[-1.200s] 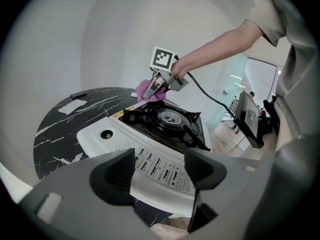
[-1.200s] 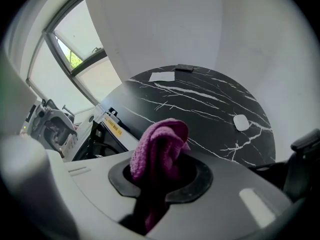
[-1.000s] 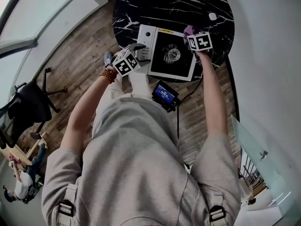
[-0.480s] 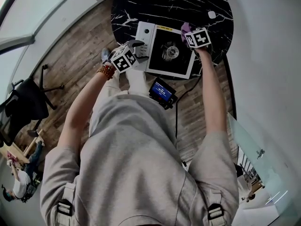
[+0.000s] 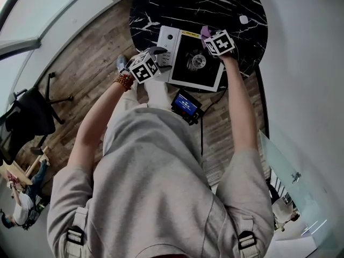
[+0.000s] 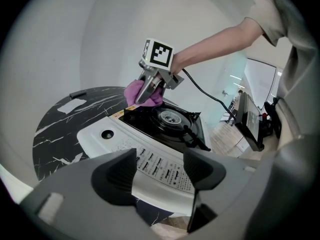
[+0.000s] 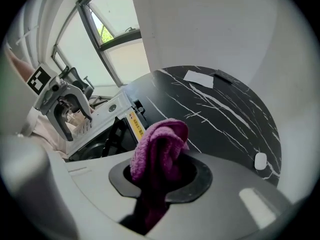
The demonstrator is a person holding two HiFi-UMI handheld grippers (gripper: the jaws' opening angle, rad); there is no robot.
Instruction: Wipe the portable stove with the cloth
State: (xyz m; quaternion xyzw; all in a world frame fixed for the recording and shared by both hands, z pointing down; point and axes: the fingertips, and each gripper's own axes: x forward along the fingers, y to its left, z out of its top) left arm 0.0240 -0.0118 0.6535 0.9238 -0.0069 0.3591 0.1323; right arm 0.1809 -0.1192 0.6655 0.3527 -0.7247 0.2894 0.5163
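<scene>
The portable stove (image 5: 185, 71) is white with a black top and a round burner (image 6: 167, 117), and it stands on a black marble table (image 5: 215, 4). My right gripper (image 5: 210, 36) is shut on a purple cloth (image 5: 205, 32), which it holds at the stove's far right corner. The cloth (image 7: 159, 146) bunches up out of its jaws, and in the left gripper view the cloth (image 6: 132, 92) touches the black top's far edge. My left gripper (image 6: 159, 171) is open, with the stove's white printed side panel (image 6: 160, 166) showing between its fingers.
A small white object (image 5: 243, 19) and a white slip (image 7: 198, 77) lie on the table beyond the stove. A device with a blue screen (image 5: 186, 105) and a cable hangs near the person's waist. A black office chair (image 5: 32, 114) stands on the wood floor at left.
My right gripper has slid the cloth a little to the left along the stove's far edge. The left gripper has stayed at the stove's left side.
</scene>
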